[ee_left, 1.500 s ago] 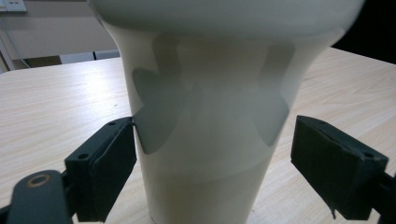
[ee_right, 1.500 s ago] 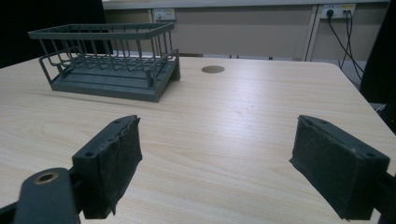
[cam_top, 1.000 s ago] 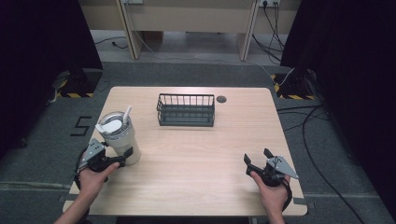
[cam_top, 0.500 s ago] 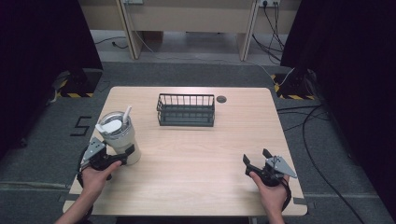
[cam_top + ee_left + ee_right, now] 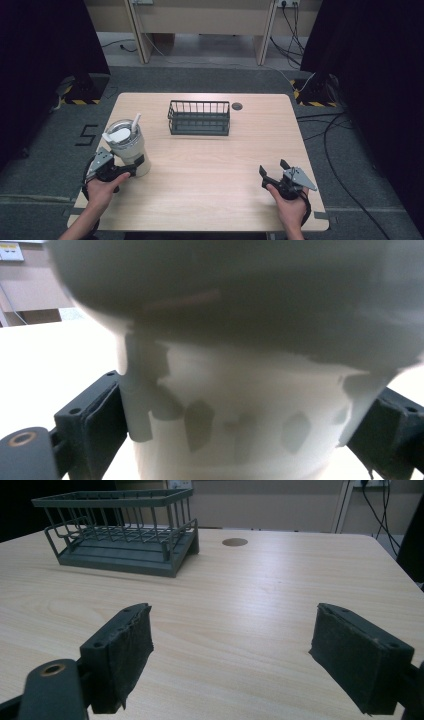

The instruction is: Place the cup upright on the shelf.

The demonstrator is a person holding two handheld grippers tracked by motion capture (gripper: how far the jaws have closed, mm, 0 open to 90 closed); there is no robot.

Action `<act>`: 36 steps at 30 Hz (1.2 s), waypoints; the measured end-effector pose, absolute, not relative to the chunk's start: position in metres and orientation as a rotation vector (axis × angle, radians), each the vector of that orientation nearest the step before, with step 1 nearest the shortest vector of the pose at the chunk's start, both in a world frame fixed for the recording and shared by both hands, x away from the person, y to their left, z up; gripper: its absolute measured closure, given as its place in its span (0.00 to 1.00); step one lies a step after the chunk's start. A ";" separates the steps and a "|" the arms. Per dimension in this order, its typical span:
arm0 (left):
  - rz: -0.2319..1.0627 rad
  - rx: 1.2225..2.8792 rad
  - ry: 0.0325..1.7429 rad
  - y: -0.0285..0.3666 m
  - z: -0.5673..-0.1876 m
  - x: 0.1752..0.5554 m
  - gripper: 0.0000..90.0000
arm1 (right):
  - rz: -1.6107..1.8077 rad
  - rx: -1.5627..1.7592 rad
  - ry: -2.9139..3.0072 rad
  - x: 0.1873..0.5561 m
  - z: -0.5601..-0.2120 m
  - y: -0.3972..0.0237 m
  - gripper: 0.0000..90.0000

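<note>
A pale tumbler (image 5: pixel 126 146) with a lid and straw stands near the table's left edge. My left gripper (image 5: pixel 129 169) is shut on its lower part; in the left gripper view the tumbler (image 5: pixel 240 390) sits between the two black pads (image 5: pixel 97 427), which press on both of its sides. My right gripper (image 5: pixel 272 167) rests low over the table near the front right, open. In the right gripper view nothing lies between the spread jaws of my right gripper (image 5: pixel 235 645) but bare wood.
A dark wire basket (image 5: pixel 199 118) stands empty at the back middle of the wooden table (image 5: pixel 210 165), also seen as the basket (image 5: pixel 120 530) ahead of the right gripper. A round cable hole (image 5: pixel 237 106) lies right of it. Cables run over the floor beyond.
The left gripper and the tumbler have shifted very slightly. The right gripper has barely moved and stays open.
</note>
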State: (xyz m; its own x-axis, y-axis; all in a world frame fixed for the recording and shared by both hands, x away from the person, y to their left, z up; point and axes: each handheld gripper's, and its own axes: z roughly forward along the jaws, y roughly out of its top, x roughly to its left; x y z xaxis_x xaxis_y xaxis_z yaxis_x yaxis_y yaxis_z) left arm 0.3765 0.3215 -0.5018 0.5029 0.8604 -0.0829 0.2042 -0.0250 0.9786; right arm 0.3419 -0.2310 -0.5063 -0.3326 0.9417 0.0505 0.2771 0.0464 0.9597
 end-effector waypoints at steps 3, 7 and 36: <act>0.686 1.547 0.948 0.322 -0.501 0.377 0.10 | 1.311 1.235 1.682 0.342 -0.507 -0.231 0.19; 0.684 1.553 0.941 0.322 -0.501 0.377 0.10 | 1.308 1.231 1.684 0.343 -0.507 -0.231 0.19; 0.666 1.569 0.899 0.313 -0.492 0.375 0.11 | 1.306 1.247 1.670 0.340 -0.507 -0.233 0.19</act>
